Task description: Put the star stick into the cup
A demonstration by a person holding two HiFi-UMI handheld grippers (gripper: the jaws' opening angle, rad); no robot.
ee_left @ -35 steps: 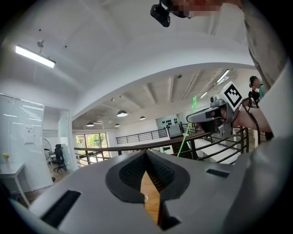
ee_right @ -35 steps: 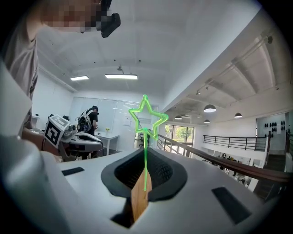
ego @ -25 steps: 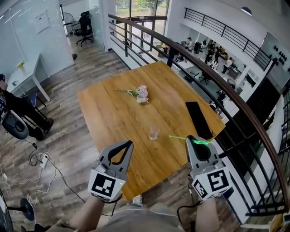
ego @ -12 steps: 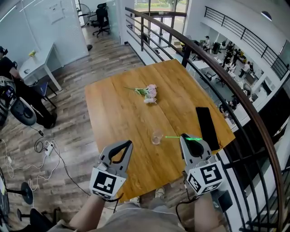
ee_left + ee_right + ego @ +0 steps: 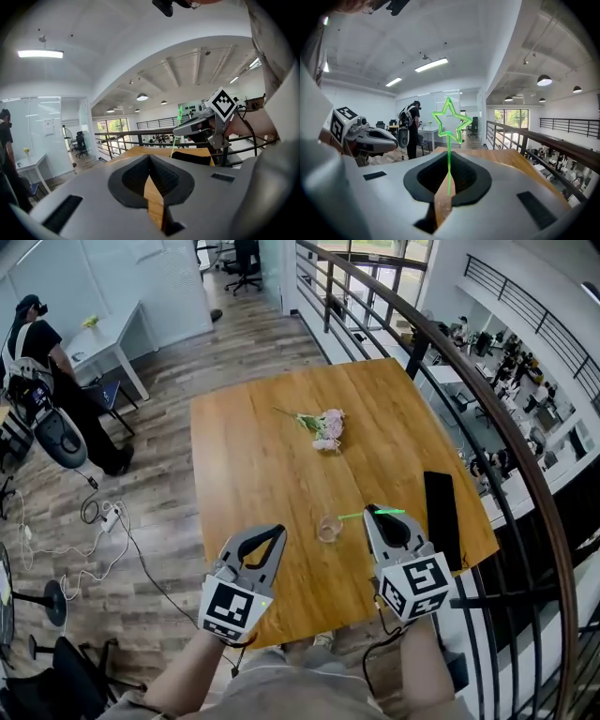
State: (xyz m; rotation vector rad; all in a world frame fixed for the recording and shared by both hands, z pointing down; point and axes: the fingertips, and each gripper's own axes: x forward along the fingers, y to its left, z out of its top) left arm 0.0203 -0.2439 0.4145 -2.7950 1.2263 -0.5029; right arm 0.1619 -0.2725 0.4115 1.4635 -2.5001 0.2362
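A small clear cup (image 5: 329, 528) stands on the wooden table (image 5: 244, 456), near its front edge. My right gripper (image 5: 378, 513) is just right of the cup and shut on the green star stick (image 5: 361, 515), whose thin end reaches toward the cup. In the right gripper view the star stick (image 5: 450, 125) rises from between the jaws of the right gripper (image 5: 449, 157), with its outlined star on top. My left gripper (image 5: 272, 533) hovers left of the cup, shut and holding nothing. The left gripper view looks past the left gripper (image 5: 149, 157) to the right gripper (image 5: 185, 129) and the star stick (image 5: 176, 129).
A bunch of pink flowers (image 5: 323, 426) lies mid-table, and a flat black slab (image 5: 441, 507) lies by the right edge. A railing (image 5: 469, 381) runs close behind and to the right. A person (image 5: 42, 362) stands by a white desk (image 5: 108, 338) at far left.
Both grippers have moved forward and down over the table's front edge. The star stick's thin end has come close to the cup's right side.
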